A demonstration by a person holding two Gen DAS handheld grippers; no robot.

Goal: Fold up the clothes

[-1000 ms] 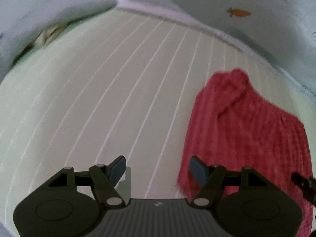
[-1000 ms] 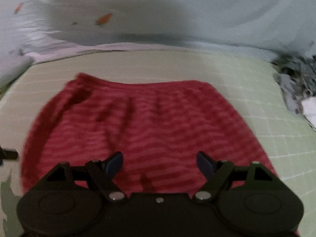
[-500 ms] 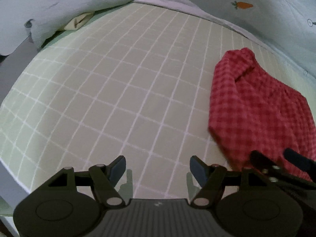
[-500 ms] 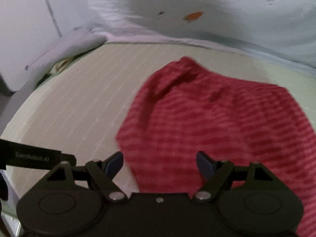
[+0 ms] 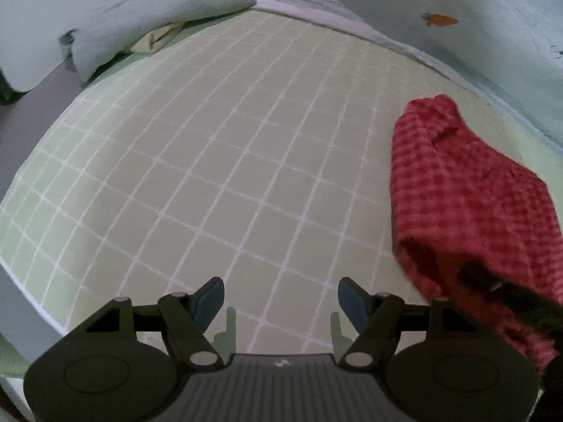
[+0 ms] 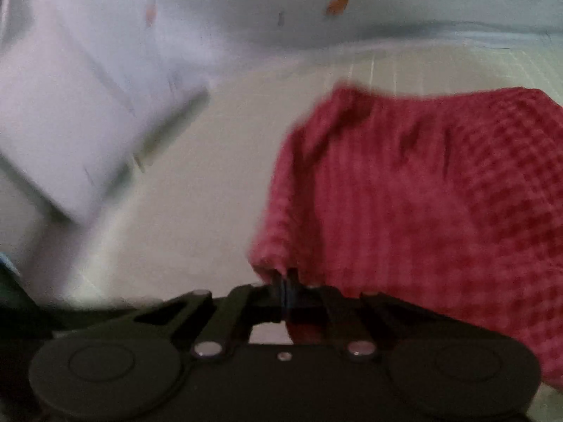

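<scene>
A red checked garment [image 5: 468,193] lies on the pale green grid sheet [image 5: 246,161], at the right of the left wrist view. My left gripper [image 5: 280,299] is open and empty, hovering over bare sheet to the left of the garment. In the right wrist view my right gripper [image 6: 285,286] is shut on the near left corner of the red garment [image 6: 422,193], which spreads up and right from the jaws. The right gripper's dark tip [image 5: 492,285] shows at the garment's near edge in the left wrist view.
A pale blue blanket [image 5: 158,10] with a carrot print [image 5: 441,19] is bunched along the far edge and far left corner of the bed. A beige cloth [image 5: 155,37] peeks from under it. The bed's edge [image 5: 21,302] runs down the left side.
My right gripper has shut on the garment's near left corner; it was open before. The right view has swung left. The left gripper stayed open and shifted slightly away from the garment.
</scene>
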